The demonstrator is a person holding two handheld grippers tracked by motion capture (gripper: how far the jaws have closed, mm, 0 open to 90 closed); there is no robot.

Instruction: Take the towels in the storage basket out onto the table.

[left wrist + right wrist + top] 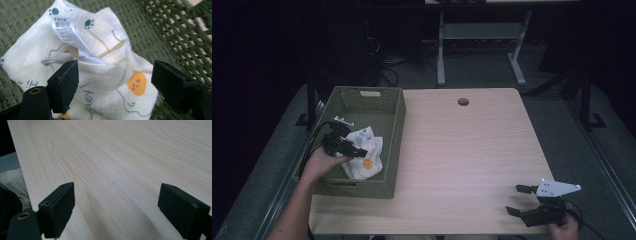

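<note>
Hidden or unclear: in the high view the left gripper covers part of the cloth, and whether its tips touch the fabric cannot be told; the cloth's lower edge is cut off by the frame in the left gripper view.
Cloth's look: white crinkled fabric, crumpled and folded over itself, printed with teal paw marks, thin blue outlines, small lettering and an orange blob with a face; a white care label with a barcode sticks up from a fold.
Cloth's place: lying on the floor of the green woven basket, which sits at the table's left edge.
Left gripper: inside the basket, just above the cloth, jaws spread wide on either side of it and gripping nothing.
Left hand: the forearm comes up from the bottom left, the hand over the basket's near left rim.
Right gripper: low over bare wood near the front right corner, well apart from the basket, jaws wide apart and empty.
</note>
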